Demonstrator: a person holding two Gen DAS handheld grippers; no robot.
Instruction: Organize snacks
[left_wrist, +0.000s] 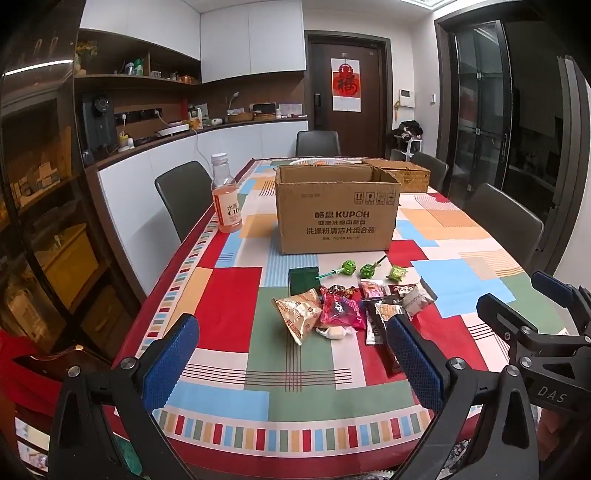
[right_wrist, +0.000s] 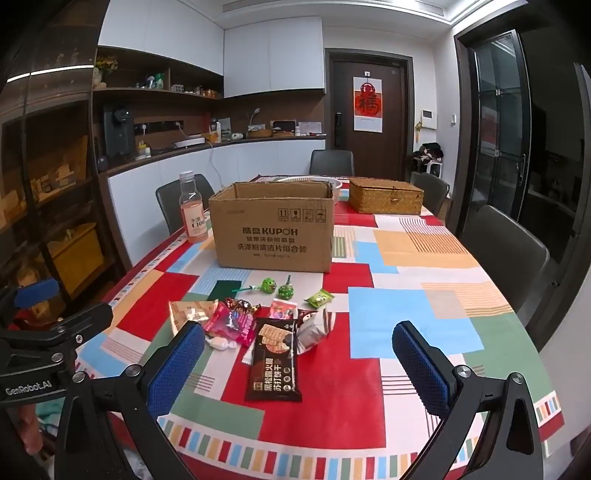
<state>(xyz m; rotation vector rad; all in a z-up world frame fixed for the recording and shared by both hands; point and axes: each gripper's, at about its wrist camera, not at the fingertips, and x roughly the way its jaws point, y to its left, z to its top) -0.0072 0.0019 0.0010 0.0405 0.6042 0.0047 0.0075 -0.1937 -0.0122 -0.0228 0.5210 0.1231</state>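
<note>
Nearest the cameras, both tools hang above the near edge of the patchwork-clothed tabletop (right_wrist: 369, 387), tilted down toward the snacks. The left tool (left_wrist: 291, 354) has its blue-padded jaws spread wide with nothing between them, and the right tool (right_wrist: 299, 360) is likewise wide apart and empty. Neither touches any packet.

Just beyond the jaws lies the loose heap of snacks. Closest in the right wrist view is the long dark-brown cracker packet (right_wrist: 274, 363), lying flat with one end pointing toward the camera. To its left sit the crinkled pink foil packet (right_wrist: 231, 325) and a small white wrapped candy (right_wrist: 221, 343); further left is the tan paper-look snack bag (right_wrist: 188, 312). To the right of the dark packet, touching it, is a silver foil pouch (right_wrist: 314, 330). Behind these come a flat dark-green sachet (right_wrist: 224, 290), two green lollipops (right_wrist: 277, 288) and a light-green wrapped sweet (right_wrist: 319, 298).

Further back stands the open brown cardboard box (right_wrist: 273, 236), flaps up, its inside hidden from here. A clear plastic bottle of pink drink (right_wrist: 192, 214) stands to its left, and a woven straw lidded basket (right_wrist: 386, 199) lies behind on the right.

By my judgement the sorting has not yet begun: every snack visible lies on the cloth. The next move likely calls for lowering one tool over a single packet, the dark cracker packet being nearest the right tool, and closing across its narrow width. Thin, flat wrappers may slip, so the pads would need to get low against the cloth.
</note>
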